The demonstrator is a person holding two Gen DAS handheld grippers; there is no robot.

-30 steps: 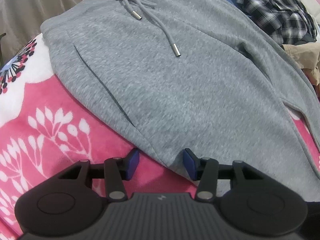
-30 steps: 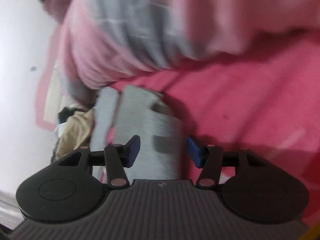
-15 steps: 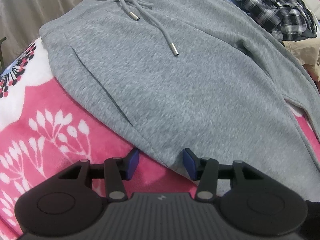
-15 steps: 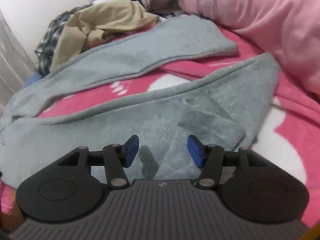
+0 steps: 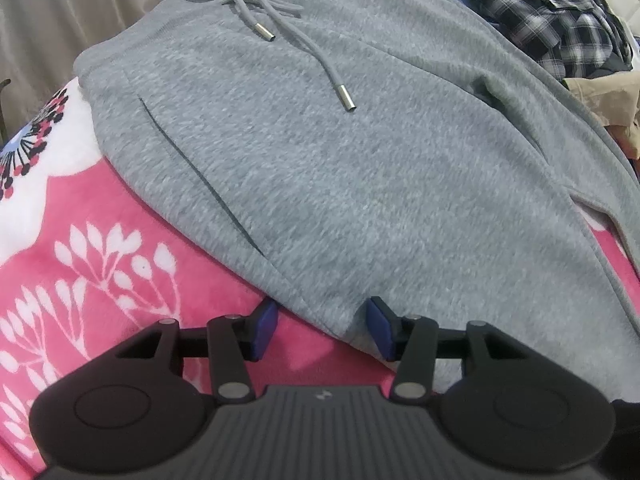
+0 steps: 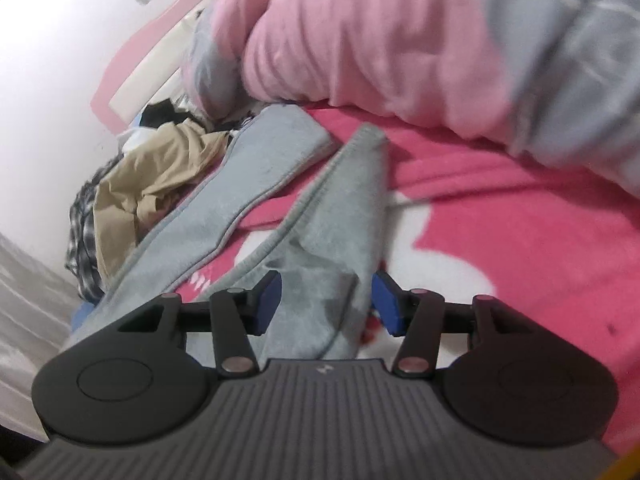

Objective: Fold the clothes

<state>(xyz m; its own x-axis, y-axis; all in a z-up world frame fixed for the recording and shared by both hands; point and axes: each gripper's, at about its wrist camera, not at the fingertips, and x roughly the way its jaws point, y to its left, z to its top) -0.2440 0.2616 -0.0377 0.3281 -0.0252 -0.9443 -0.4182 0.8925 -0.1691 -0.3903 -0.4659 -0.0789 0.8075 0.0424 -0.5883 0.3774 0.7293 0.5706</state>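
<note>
Grey sweatpants (image 5: 360, 152) lie spread on a pink floral blanket (image 5: 92, 264), waistband and drawstring (image 5: 304, 44) at the far side. My left gripper (image 5: 322, 326) is open, its blue pads straddling the near side edge of the pants by the pocket slit. In the right wrist view the two grey legs (image 6: 256, 184) run away from me, the nearer one folded back on itself. My right gripper (image 6: 326, 300) is open with the folded leg end (image 6: 332, 256) between its pads.
A pile of other clothes, a plaid shirt (image 5: 552, 20) and a tan garment (image 6: 160, 176), lies beyond the pants. A pink and grey duvet (image 6: 400, 40) is bunched at the right. A curtain (image 5: 80, 8) hangs behind the bed.
The left gripper has barely moved, drifting slightly. The right wrist view swung sharply and now tilts over the leg end, which stays between its open pads.
</note>
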